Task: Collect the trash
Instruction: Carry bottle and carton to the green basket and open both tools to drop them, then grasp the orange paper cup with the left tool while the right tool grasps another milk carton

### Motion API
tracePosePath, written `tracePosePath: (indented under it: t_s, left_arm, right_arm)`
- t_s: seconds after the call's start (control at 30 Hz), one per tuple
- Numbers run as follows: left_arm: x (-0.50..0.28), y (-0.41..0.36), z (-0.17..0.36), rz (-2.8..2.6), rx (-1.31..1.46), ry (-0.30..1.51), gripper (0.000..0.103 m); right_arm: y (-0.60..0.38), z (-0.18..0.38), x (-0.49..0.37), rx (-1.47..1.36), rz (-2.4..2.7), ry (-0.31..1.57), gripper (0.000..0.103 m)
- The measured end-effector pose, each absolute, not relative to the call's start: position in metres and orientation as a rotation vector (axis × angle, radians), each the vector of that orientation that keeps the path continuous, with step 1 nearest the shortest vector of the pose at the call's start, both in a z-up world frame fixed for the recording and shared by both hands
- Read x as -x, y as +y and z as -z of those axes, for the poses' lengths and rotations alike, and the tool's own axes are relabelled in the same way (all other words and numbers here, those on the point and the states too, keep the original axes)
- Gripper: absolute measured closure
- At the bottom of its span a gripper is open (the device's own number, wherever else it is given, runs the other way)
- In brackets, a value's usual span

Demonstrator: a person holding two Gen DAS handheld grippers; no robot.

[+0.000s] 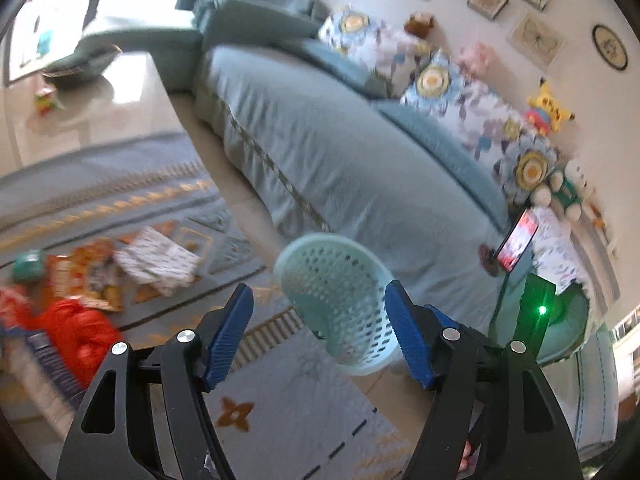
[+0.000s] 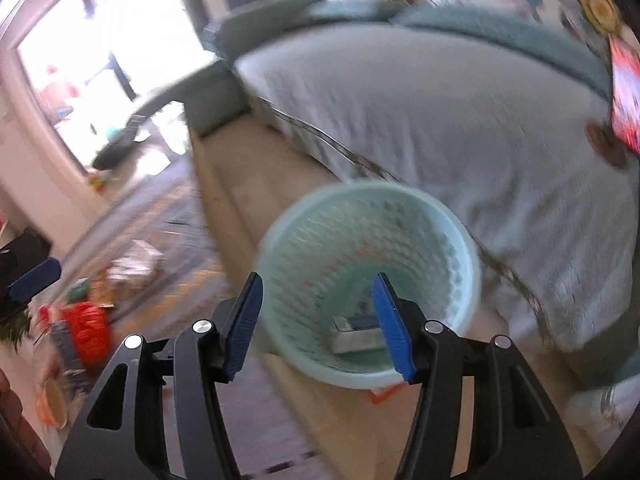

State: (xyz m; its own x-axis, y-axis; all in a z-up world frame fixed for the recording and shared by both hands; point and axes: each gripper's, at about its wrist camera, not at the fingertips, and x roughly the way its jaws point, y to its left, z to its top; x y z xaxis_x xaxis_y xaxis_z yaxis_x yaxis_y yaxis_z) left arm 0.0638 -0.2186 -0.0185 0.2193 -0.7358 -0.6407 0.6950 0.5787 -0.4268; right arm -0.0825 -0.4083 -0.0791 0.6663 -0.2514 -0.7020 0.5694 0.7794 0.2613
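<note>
Both claws gaped wide and held nothing: my right gripper (image 2: 318, 320) hung over the mint perforated wastebasket (image 2: 368, 284) beside the sofa (image 2: 440, 120); my left gripper (image 1: 320, 336) too. Wrappers (image 1: 92, 276) littered the rug (image 1: 300, 420), well apart. I feared clipping the light basket and toppling it.

The basket (image 1: 340, 296) is pale mint with small holes. The sofa (image 1: 340, 152) is grey-blue. At lower left, a wrapper (image 1: 80, 332) is bright red.

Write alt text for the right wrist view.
The right gripper, blue jaws open and empty, hangs over a pale green perforated plastic basket holding a small flat box. Beside it stands a grey-blue fabric sofa; colourful wrappers litter the rug at left.
</note>
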Motion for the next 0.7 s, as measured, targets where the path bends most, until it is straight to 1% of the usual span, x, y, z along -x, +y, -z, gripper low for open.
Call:
tracePosePath:
  t_s: [0.13,0.3,0.37,0.47,0.6,0.63,0.7]
  left_arm:
    - [-0.051,-0.155,-0.010,0.913,0.100,0.823,0.034]
    - [-0.045,-0.051,-0.017,0.734,0.147,0.747,0.031]
    - [-0.047,-0.010,-0.012,0.641,0.167,0.747,0.031]
    - [-0.056,0.063,0.004,0.475,0.225,0.770,0.031]
    - [-0.066,0.138,0.032,0.309,0.313,0.816,0.031]
    - [-0.068,0.150,0.038,0.279,0.326,0.824,0.031]
    - [-0.074,0.175,0.055,0.226,0.362,0.859,0.031]
  right_arm:
    - [-0.355,0.045,0.069,-0.399,0.332,0.632,0.049]
    - [-0.274,0.025,0.042,-0.256,0.105,0.635,0.048]
    - [-0.245,0.025,0.030,-0.199,0.051,0.650,0.043]
    - [-0.208,0.033,0.012,-0.149,-0.023,0.683,0.038]
    - [-0.169,0.056,-0.013,-0.094,-0.077,0.752,0.033]
    - [-0.162,0.060,-0.015,-0.086,-0.084,0.761,0.029]
    - [-0.147,0.075,-0.028,-0.056,-0.098,0.803,0.028]
